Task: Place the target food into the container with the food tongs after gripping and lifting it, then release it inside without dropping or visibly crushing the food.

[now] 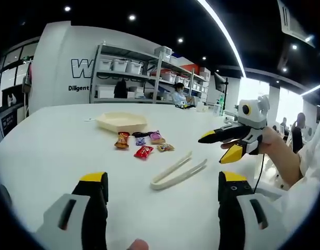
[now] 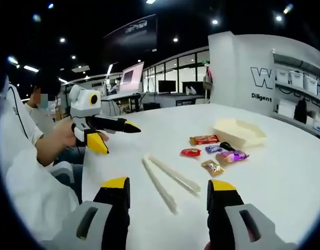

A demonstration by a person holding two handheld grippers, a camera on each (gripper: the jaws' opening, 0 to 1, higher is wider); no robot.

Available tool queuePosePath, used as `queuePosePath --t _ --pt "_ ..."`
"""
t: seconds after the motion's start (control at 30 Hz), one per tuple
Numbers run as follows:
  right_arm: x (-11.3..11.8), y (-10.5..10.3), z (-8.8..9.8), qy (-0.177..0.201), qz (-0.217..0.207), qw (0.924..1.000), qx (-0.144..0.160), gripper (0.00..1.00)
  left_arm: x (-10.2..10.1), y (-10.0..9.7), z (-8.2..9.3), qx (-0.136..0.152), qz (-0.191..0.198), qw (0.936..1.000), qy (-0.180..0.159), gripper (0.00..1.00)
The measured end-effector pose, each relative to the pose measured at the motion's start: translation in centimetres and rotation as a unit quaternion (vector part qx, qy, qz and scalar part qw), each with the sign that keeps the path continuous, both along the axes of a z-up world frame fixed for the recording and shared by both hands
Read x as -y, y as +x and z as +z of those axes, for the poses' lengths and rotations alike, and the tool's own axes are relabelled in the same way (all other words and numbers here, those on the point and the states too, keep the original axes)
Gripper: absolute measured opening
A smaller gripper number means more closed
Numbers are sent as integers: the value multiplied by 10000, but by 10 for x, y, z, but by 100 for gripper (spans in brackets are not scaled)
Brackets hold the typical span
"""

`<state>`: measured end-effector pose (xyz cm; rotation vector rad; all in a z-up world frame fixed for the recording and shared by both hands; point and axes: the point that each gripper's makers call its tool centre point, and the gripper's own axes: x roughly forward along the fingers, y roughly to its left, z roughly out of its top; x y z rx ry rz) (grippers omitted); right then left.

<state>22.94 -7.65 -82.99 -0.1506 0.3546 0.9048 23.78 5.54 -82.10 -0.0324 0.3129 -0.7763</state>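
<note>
I hold my left gripper point(image 1: 163, 194) low over the white desk point(image 1: 55, 151), its two black jaws with yellow tips set wide apart and clamped on nothing. My right gripper point(image 2: 170, 198) sits the same way over the desk, jaws spread wide and empty.

In the left gripper view the right gripper point(image 1: 222, 146) comes in from the right, held in my hand point(image 1: 269, 143) above the desk edge, its yellow-tipped jaws parted. In the right gripper view the left gripper point(image 2: 115, 136) comes in from the left, held in my other hand point(image 2: 66, 136), its jaws also parted.

The cream food tongs point(image 1: 179, 171) lie flat on the desk, untouched, their two arms splayed open. In the right gripper view the tongs point(image 2: 167, 179) lie just ahead of my jaws, between them.

Beyond the tongs sits a small cluster of wrapped snacks point(image 1: 144, 144): red, orange, purple and gold packets lying close together on the desk. In the right gripper view the same snacks point(image 2: 214, 152) lie to the right of the tongs.

Just behind the snacks stands the shallow cream container point(image 1: 121, 121), empty as far as I can see; it shows as the container point(image 2: 239, 132) in the right gripper view.

Shelves point(image 1: 144, 78) with bins stand against the far wall.
</note>
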Motion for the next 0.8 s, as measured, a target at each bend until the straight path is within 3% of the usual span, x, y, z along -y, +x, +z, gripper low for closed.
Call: queuePosePath --t 0.37,0.8 --pt "0 4 -11 -15 286 9996 -28 31 -1 0 -3 -32 5 10000 14 86" --pt "-2 4 -27 -137 646 9978 -106 20 1 0 -6 -61 -7 10000 34 86"
